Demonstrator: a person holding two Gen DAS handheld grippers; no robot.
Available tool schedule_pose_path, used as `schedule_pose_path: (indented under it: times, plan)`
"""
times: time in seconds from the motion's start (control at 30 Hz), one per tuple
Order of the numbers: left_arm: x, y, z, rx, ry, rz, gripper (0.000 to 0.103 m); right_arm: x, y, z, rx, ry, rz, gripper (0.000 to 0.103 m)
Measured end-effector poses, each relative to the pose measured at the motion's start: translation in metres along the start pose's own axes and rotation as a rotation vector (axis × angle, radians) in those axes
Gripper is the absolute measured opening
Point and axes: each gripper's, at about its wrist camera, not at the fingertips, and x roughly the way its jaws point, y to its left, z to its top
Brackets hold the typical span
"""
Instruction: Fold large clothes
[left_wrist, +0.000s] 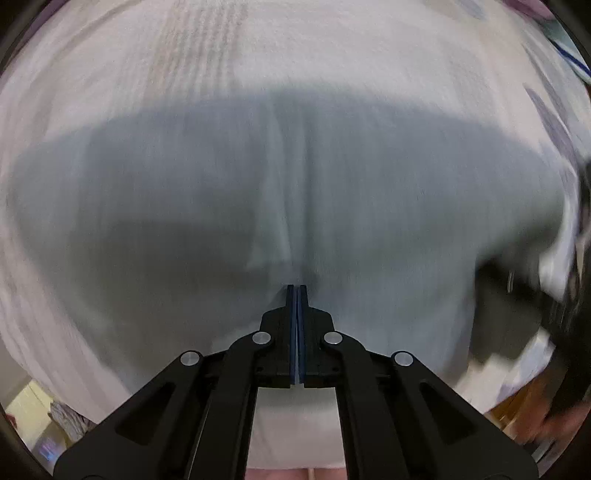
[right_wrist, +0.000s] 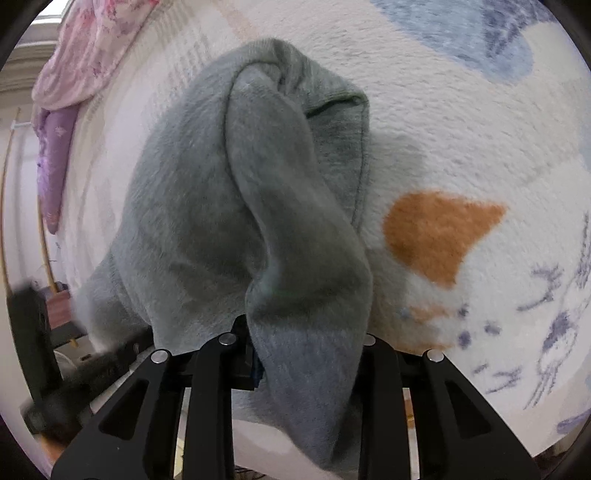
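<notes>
A large grey fleece garment (left_wrist: 229, 192) fills the middle of the left wrist view, blurred by motion, over a white bed cover (left_wrist: 184, 55). My left gripper (left_wrist: 297, 290) is shut, its tips pinching the garment's near edge. In the right wrist view the same grey garment (right_wrist: 207, 206) hangs bunched and twisted, with a hem at its far end. My right gripper (right_wrist: 295, 354) is shut on a fold of it, which drapes over and hides the fingertips.
A white fleece blanket with blue, orange and purple prints (right_wrist: 443, 236) covers the bed. Pink and purple bedding (right_wrist: 74, 66) lies at the far left. A dark blurred object, probably the other gripper (right_wrist: 48, 350), is at lower left; another dark shape (left_wrist: 554, 295) is at the right.
</notes>
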Motion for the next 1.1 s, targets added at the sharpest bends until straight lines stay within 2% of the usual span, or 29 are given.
schedule_pose_path:
  times: [0.07, 0.1, 0.17, 0.2, 0.27, 0.3, 0.33, 0.37, 0.47, 0.5, 0.57, 0.6, 0.73, 0.83, 0.97, 1.07, 1.1]
  plan:
    - [0.014, 0.008, -0.028, -0.005, -0.033, 0.003, 0.0, -0.008, 0.008, -0.007, -0.037, -0.02, -0.015, 0.018]
    - [0.019, 0.012, -0.031, -0.014, -0.063, -0.007, 0.0, -0.014, 0.018, -0.013, -0.088, -0.041, -0.035, 0.016]
    - [0.025, 0.018, -0.03, -0.016, -0.111, -0.023, 0.001, -0.026, 0.032, -0.023, -0.141, -0.069, -0.038, 0.015]
    - [0.023, 0.02, -0.019, -0.029, -0.11, -0.036, 0.001, -0.034, 0.039, -0.03, -0.152, -0.086, -0.014, 0.014]
    - [0.019, 0.028, -0.019, -0.019, -0.13, -0.067, 0.001, -0.048, 0.053, -0.039, -0.172, -0.102, 0.015, 0.014]
    - [0.019, 0.046, -0.025, -0.006, -0.148, -0.076, 0.002, -0.056, 0.063, -0.046, -0.19, -0.105, 0.036, 0.014]
    - [0.02, 0.05, -0.035, 0.006, -0.17, -0.083, 0.002, -0.063, 0.073, -0.051, -0.208, -0.104, 0.058, 0.014]
    - [0.026, 0.057, -0.058, 0.01, -0.183, -0.089, 0.003, -0.068, 0.083, -0.055, -0.225, -0.103, 0.072, 0.013]
    - [0.023, 0.067, -0.074, -0.016, -0.198, -0.119, 0.002, -0.076, 0.121, -0.063, -0.286, -0.085, 0.094, 0.013]
    - [0.023, 0.082, -0.093, -0.022, -0.199, -0.128, 0.002, -0.075, 0.135, -0.066, -0.311, -0.076, 0.09, 0.013]
    - [0.005, 0.109, -0.104, -0.046, -0.206, -0.16, 0.0, -0.074, 0.161, -0.072, -0.355, -0.063, 0.074, 0.013]
    - [-0.003, 0.11, -0.118, -0.054, -0.22, -0.17, 0.0, -0.07, 0.174, -0.069, -0.36, -0.054, 0.078, 0.013]
    - [-0.039, 0.162, -0.131, -0.077, -0.29, -0.183, 0.0, -0.055, 0.219, -0.077, -0.387, 0.008, 0.13, 0.013]
    - [-0.067, 0.211, -0.144, -0.106, -0.335, -0.168, 0.0, -0.035, 0.251, -0.085, -0.422, 0.045, 0.097, 0.014]
    - [-0.09, 0.262, -0.168, -0.15, -0.395, -0.166, 0.0, 0.005, 0.287, -0.092, -0.42, 0.104, 0.102, 0.014]
    - [-0.099, 0.304, -0.181, -0.179, -0.408, -0.138, 0.001, 0.036, 0.304, -0.099, -0.409, 0.138, 0.091, 0.014]
    - [-0.101, 0.307, -0.174, -0.184, -0.411, -0.128, 0.001, 0.054, 0.314, -0.103, -0.415, 0.151, 0.078, 0.014]
